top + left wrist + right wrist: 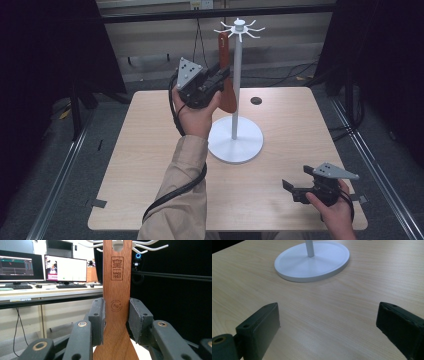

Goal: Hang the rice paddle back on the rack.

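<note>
At the far middle of the table, the wooden spatula [226,75] hangs upright against the white rack [236,100], its handle hole sitting right at the ring of hooks [240,29] on top. From the left gripper view the hole meets a hook tip, though whether the hook has fully passed through it is hard to tell. The left gripper [116,315] clamps the handle from both sides just above the point where it flares into the blade, pads flat against the narrow edges, jaws partly closed to the handle's width.

To finish this step well, I judge the hand should keep the handle vertical and make sure the hole is settled fully over the hook before loosening, so the spatula does not swing or slip off. Opening the jaws gently and drawing back straight toward the near side would avoid nudging the blade against the pole.

Down at the near right corner, the right gripper [300,190] rests low over the table [150,150], jaws spread wide with nothing between them, well apart from the rack's round base [312,262].
</note>
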`<state>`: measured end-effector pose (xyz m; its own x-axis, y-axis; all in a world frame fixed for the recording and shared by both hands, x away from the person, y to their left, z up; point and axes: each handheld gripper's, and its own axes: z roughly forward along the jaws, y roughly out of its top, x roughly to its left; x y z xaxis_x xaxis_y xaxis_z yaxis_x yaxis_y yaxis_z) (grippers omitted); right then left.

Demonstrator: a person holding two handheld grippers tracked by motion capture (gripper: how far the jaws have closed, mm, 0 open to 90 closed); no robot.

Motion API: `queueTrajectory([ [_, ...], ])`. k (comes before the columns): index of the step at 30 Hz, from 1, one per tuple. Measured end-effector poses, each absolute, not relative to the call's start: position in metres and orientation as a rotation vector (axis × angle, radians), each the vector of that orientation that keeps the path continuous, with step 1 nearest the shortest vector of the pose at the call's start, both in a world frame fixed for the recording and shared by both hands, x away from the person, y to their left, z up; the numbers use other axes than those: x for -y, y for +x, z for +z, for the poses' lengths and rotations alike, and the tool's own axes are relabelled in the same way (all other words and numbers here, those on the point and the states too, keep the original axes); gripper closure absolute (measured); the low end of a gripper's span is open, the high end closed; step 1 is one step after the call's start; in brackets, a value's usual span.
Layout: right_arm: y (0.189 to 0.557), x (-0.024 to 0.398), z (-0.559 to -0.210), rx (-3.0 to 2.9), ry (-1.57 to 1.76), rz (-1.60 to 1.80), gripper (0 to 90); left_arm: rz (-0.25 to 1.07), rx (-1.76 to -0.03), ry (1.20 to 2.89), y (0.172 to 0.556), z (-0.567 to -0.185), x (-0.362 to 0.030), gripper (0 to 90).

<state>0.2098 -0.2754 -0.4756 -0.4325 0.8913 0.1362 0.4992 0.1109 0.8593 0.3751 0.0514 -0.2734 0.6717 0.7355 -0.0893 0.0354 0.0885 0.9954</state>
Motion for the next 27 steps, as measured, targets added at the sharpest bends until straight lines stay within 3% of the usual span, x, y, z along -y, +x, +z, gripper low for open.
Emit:
queueTrajectory([
  [15, 0.209, 0.275, -0.475, -1.978, 1.352, 1.26, 4.5, 0.601, -0.707, 1.378, 0.375, -0.278, -0.054, 64.3],
  [27, 0.209, 0.276, -0.475, -1.984, 1.337, 1.251, 4.5, 0.627, -0.712, 1.387, 0.371, -0.284, -0.063, 49.1],
])
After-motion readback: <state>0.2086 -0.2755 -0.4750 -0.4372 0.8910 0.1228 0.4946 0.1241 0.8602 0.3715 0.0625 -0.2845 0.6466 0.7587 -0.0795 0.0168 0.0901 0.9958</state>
